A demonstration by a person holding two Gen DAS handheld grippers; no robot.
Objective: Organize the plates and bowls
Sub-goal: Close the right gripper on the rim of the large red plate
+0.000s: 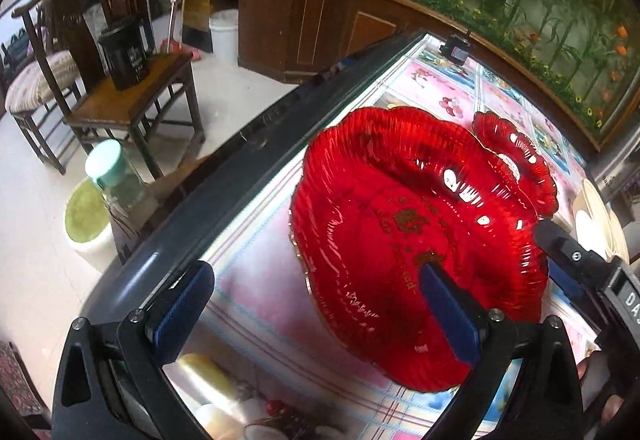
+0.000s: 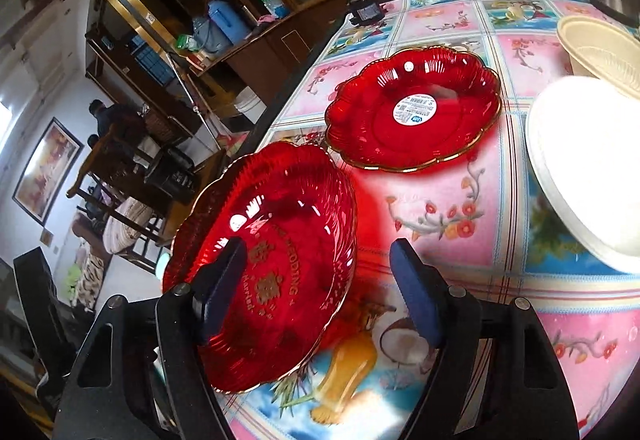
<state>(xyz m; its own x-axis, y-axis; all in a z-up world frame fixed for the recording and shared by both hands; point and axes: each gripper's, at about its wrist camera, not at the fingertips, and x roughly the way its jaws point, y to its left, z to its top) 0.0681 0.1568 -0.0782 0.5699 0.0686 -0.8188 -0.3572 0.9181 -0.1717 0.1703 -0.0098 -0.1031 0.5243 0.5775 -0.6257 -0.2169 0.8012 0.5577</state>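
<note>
Near plate: red plate with gold lettering (image 2: 272, 264), seen lower left of the right wrist view and centre right of the left wrist view (image 1: 412, 236); appears tilted, with its left edge near or past the table edge — whether it is lifted or resting cannot be told.
Far plate: second red plate with a white sticker (image 2: 414, 111), laid flat on the patterned tablecloth (image 2: 452, 224), upper centre of the right wrist view; just beyond the near plate, apart from it.
White ware: pale plate or lid (image 2: 580, 167) at right edge, cream bowl (image 2: 604, 47) behind it at upper right — both cut off by the frame.
Left gripper: (image 1: 316, 304) jaws spread wide; right finger is laid over the near plate's surface, left finger is off it over the table rim; nothing is clamped.
Right gripper: (image 2: 320, 292) jaws spread wide; left finger is seen over the lettered plate, right finger over bare cloth; no grip is made.
Progress: judged early — the two red plates are not yet stacked, white pieces not yet grouped; stacking and tidying are left.
Hidden: plate underside and contact with the table are not shown; blurred items at the bottom of the left wrist view cannot be identified; sticker text is too small to read.
</note>
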